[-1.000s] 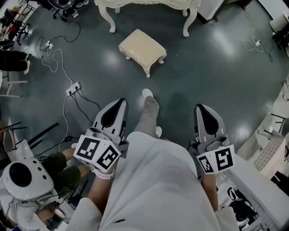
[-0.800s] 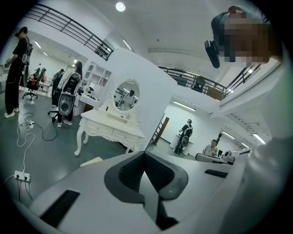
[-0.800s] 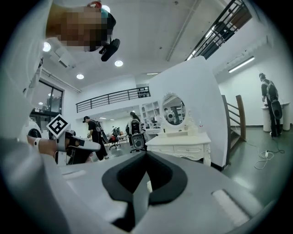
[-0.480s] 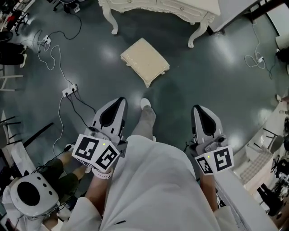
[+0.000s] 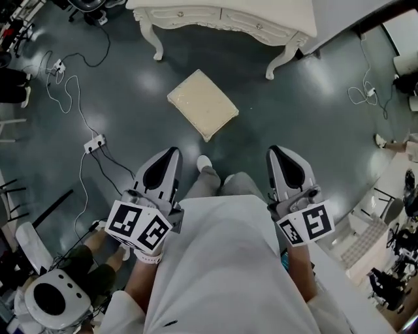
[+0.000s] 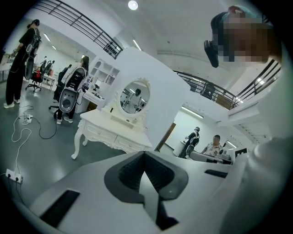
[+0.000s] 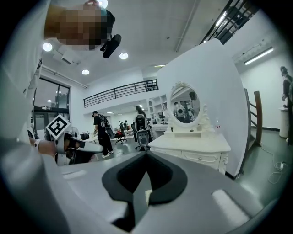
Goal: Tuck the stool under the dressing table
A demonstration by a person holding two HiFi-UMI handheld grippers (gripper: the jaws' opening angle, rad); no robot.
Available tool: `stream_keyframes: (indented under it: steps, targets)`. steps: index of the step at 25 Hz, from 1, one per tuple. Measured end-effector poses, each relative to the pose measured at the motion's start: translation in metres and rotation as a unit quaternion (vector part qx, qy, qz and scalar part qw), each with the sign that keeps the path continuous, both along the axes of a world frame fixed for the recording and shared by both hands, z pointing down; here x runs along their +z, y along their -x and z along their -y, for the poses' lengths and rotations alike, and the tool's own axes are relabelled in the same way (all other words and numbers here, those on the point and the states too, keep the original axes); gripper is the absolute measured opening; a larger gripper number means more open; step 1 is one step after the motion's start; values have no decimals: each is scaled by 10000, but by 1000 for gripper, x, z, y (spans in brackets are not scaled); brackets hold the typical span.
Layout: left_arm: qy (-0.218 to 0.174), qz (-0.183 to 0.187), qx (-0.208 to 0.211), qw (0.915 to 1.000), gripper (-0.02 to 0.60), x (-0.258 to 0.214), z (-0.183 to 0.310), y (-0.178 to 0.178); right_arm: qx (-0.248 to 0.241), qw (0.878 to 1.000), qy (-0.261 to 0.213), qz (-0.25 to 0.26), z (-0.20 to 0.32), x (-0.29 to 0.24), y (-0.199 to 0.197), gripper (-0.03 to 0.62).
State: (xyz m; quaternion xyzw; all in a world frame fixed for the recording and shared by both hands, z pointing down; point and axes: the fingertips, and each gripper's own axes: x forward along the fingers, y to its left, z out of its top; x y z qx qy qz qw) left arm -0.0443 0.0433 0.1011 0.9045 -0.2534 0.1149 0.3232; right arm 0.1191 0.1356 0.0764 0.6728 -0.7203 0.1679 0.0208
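The left gripper (image 5: 172,151) and right gripper (image 5: 273,151) are both closed on nothing, with the stool (image 5: 202,104) ahead of their fingers (image 5: 176,160).

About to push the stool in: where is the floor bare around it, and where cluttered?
Bare floor lies between the stool and the dressing table, and right of the stool. The left side is crowded with cables and a power strip.

Beyond the stool (image 5: 202,104) stands the dressing table (image 5: 222,18), apart from it. Left of the stool lies a power strip (image 5: 93,143). My left gripper (image 5: 171,154) and right gripper (image 5: 275,152) sit on its near side.
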Motion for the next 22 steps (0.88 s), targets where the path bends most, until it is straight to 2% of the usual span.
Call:
stream_keyframes:
  steps: [5, 14, 18, 22]
  targets:
    - [26, -14, -194, 9998, 9, -2, 18, -21, -179, 9998, 17, 94, 26, 2, -23, 12]
    - [452, 248, -853, 9950, 9, 19, 43, -24, -790, 9958, 120, 454, 87, 16, -41, 12]
    - [710, 272, -1216, 9897, 9, 33, 64, -20, -1003, 9934, 191, 527, 116, 24, -52, 12]
    - [1021, 294, -1714, 9795, 9, 53, 81, -9, -1273, 9892, 388, 606, 143, 46, -63, 12]
